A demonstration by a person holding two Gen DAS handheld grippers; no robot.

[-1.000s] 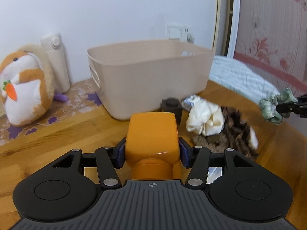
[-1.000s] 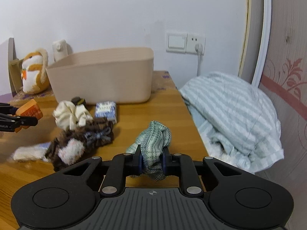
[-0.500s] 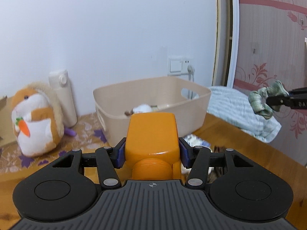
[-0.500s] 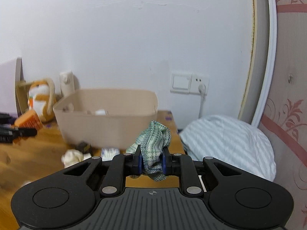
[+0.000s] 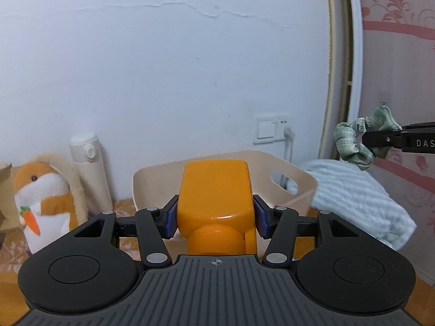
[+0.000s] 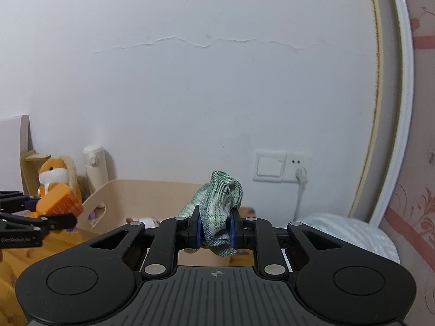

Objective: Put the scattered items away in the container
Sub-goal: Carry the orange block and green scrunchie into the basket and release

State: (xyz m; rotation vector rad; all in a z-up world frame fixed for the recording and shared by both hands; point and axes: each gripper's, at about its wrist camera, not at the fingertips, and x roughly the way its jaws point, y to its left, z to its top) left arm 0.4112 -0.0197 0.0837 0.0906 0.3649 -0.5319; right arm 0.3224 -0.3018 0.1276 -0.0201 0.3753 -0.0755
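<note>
One orange bottle (image 5: 216, 190) clamped in the left gripper (image 5: 216, 214) fingers, one green scrunchie (image 6: 218, 212) pinched in the right gripper (image 6: 216, 229), both raised near the one beige container (image 5: 296, 182)

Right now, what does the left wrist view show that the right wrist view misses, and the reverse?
Only the left wrist view shows the smooth flat top of the orange plastic bottle filling the left gripper.

Only the right wrist view shows a small white item lying inside the beige plastic basket.

Both show the basket, the green checked fabric scrunchie pinched in the right gripper, the orange-and-white plush hamster and the cream flask.
</note>
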